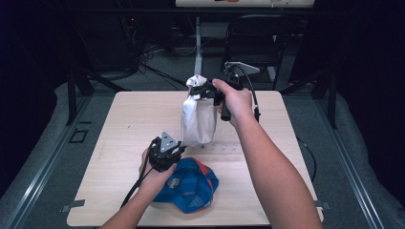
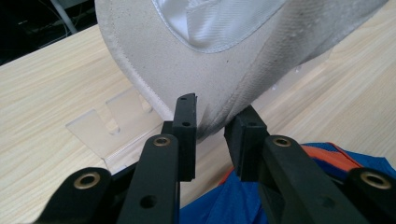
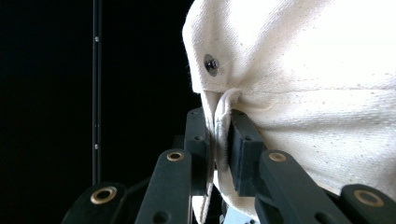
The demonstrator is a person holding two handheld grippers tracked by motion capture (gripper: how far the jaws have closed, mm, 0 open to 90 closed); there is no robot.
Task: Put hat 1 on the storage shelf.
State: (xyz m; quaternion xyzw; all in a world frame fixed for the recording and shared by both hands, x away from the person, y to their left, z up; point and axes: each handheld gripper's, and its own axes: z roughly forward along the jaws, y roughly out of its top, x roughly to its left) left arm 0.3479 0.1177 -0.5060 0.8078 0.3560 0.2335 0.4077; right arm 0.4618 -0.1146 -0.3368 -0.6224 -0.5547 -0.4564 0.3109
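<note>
A cream-white cap (image 1: 198, 119) hangs upright over the middle of the wooden table (image 1: 119, 124). My right gripper (image 1: 202, 90) is shut on a fold of fabric at its top, next to a small metal eyelet (image 3: 211, 64). The jaws of my right gripper (image 3: 222, 135) pinch the white cap (image 3: 303, 70) tightly. My left gripper (image 1: 177, 147) is at the cap's lower edge. In the left gripper view it (image 2: 210, 128) stands open, with the stiff rim of the white cap (image 2: 187, 60) reaching into the gap. A blue cap with orange trim (image 1: 191, 186) lies under my left hand.
A clear acrylic stand (image 2: 107, 128) with notches lies flat on the table just beyond the left gripper, below the hanging cap. A dark folding chair (image 1: 258, 33) and cables on the floor sit behind the far table edge. The blue cap (image 2: 233, 205) lies close under the left jaws.
</note>
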